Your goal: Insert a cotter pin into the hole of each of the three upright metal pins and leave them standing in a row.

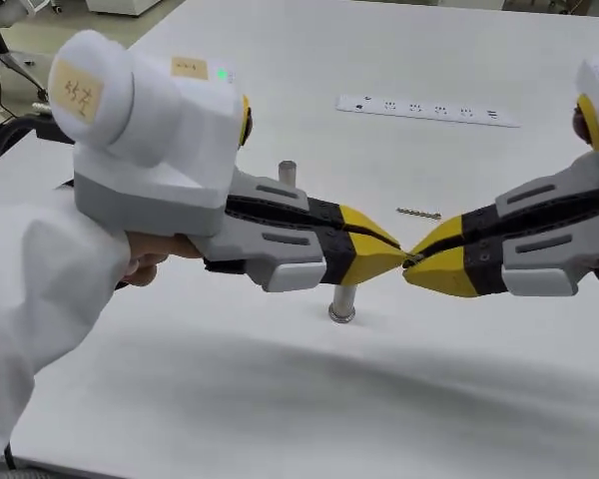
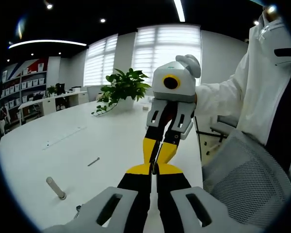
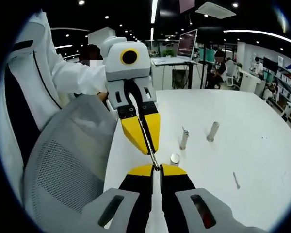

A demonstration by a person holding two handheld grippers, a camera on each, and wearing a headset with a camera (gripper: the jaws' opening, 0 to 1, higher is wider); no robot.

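Head view: the left gripper (image 1: 397, 251) and right gripper (image 1: 413, 267) meet tip to tip above the table (image 1: 459, 389). In the right gripper view each has its jaws pressed together on one end of a thin cotter pin (image 3: 152, 156), which bridges the two tips. Just below them a metal pin (image 1: 341, 302) stands upright toward the table's near edge. A second pin (image 3: 184, 138) and a third pin (image 3: 213, 131) stand beyond it. A spare cotter pin (image 1: 418, 213) lies flat further toward the far edge.

This looks like a regrip. One gripper should let go only once the other holds the head end firmly, leaving the legs free and straight. Then level the legs with the metal pin's hole, steady that pin with the freed gripper, and push straight so it doesn't topple.
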